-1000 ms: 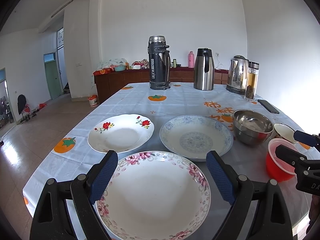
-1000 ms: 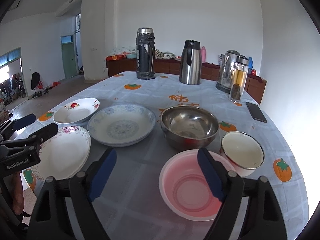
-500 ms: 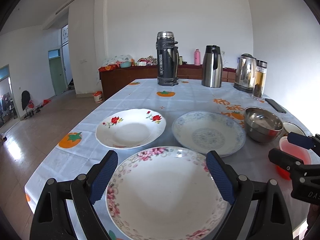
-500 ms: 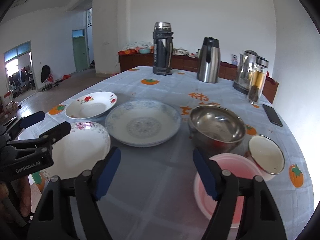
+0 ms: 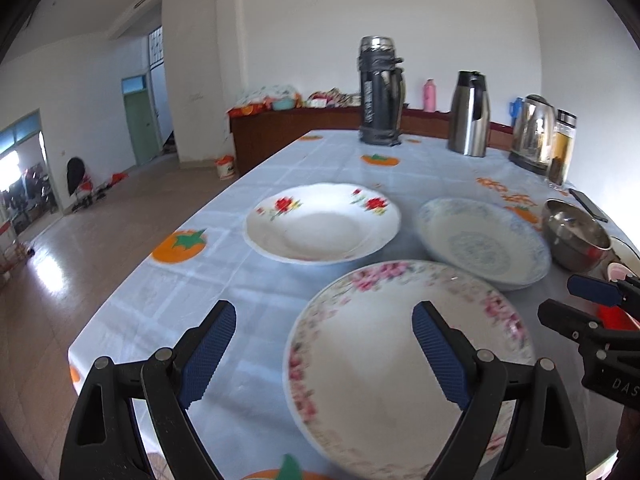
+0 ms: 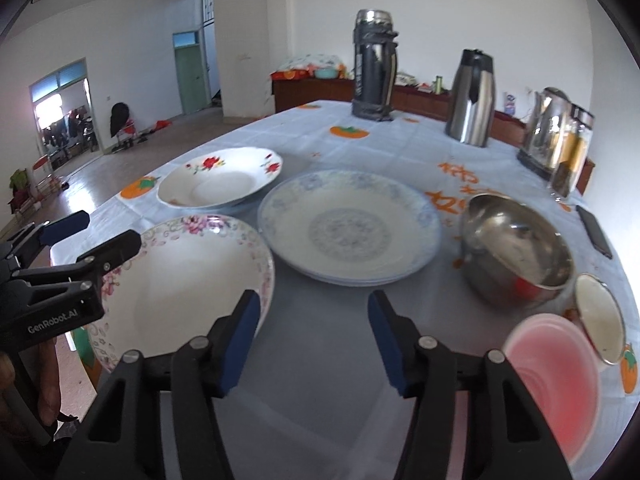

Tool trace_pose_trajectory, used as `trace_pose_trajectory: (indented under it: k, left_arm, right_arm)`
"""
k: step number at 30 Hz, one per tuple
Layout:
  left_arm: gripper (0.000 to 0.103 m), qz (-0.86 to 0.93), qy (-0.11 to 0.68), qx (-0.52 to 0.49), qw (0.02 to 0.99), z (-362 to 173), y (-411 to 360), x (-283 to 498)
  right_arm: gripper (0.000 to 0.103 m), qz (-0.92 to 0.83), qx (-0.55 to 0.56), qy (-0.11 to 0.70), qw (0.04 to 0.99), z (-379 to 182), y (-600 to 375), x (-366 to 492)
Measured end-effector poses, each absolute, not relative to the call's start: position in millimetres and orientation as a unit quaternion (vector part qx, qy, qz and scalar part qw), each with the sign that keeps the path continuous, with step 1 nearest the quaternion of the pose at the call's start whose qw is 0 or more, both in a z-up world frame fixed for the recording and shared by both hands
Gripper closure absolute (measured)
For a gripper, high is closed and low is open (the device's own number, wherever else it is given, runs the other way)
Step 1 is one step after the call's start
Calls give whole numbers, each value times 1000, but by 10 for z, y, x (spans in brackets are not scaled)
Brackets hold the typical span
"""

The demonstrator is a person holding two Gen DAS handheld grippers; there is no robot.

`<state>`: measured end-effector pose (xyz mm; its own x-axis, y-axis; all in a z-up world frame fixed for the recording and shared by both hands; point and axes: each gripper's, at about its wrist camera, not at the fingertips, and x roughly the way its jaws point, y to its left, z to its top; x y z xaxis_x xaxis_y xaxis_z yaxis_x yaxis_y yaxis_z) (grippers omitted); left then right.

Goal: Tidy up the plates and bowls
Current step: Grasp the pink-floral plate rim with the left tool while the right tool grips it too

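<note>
Left wrist view puts the left gripper (image 5: 324,344) nearest, its blue pads spread wide and holding nothing; one pad hangs over the bare tablecloth (image 5: 224,268), the other over the pink-flowered plate (image 5: 404,356), so the plate's left rim sits between them. That looks like a line-up for pinching the rim, the likely first step in stacking the plates. The right gripper (image 6: 314,336) has just been narrowing its jaws, yet they are still apart, with only grey cloth between them and nothing gripped; it hovers in the gap between that plate's right edge and the pink plastic bowl (image 6: 554,392). Which dish it is bound for I cannot tell.

Just beyond lie the blue-patterned plates (image 6: 350,228), apparently more than one already nested, and to their left the red-flowered plate (image 6: 220,178), each flat on the table and close to its neighbour without clearly touching. The plates sit to the left and the bowls to the right: the steel bowl (image 6: 516,248) is beside the blue plates, with a small white enamel bowl (image 6: 600,316) close by the pink one. That split suggests two stacks are wanted, and neither has been finished.

Farther back, well clear of the work, stand a dark thermos (image 6: 374,66), a steel carafe (image 6: 472,98), a kettle (image 6: 550,132) and a glass tea bottle (image 6: 572,152), with a phone (image 6: 596,232) lying near the right edge.
</note>
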<state>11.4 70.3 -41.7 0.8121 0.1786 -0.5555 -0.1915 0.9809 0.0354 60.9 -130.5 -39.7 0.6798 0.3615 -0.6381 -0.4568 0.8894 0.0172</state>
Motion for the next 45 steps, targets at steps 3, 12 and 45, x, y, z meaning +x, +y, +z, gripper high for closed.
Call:
trace_pose_trajectory:
  k: [3, 12, 45]
  left_arm:
    - [13, 109, 299, -18, 948, -468, 823, 111]
    - [29, 107, 331, -45, 936, -586, 998, 220]
    - [83, 124, 368, 2, 922, -737, 805, 321]
  right_arm:
    - [51, 238, -75, 340, 907, -449, -1211, 648]
    - [64, 254, -90, 369, 890, -580, -1013, 763]
    - [85, 281, -123, 361, 881, -677, -852, 679]
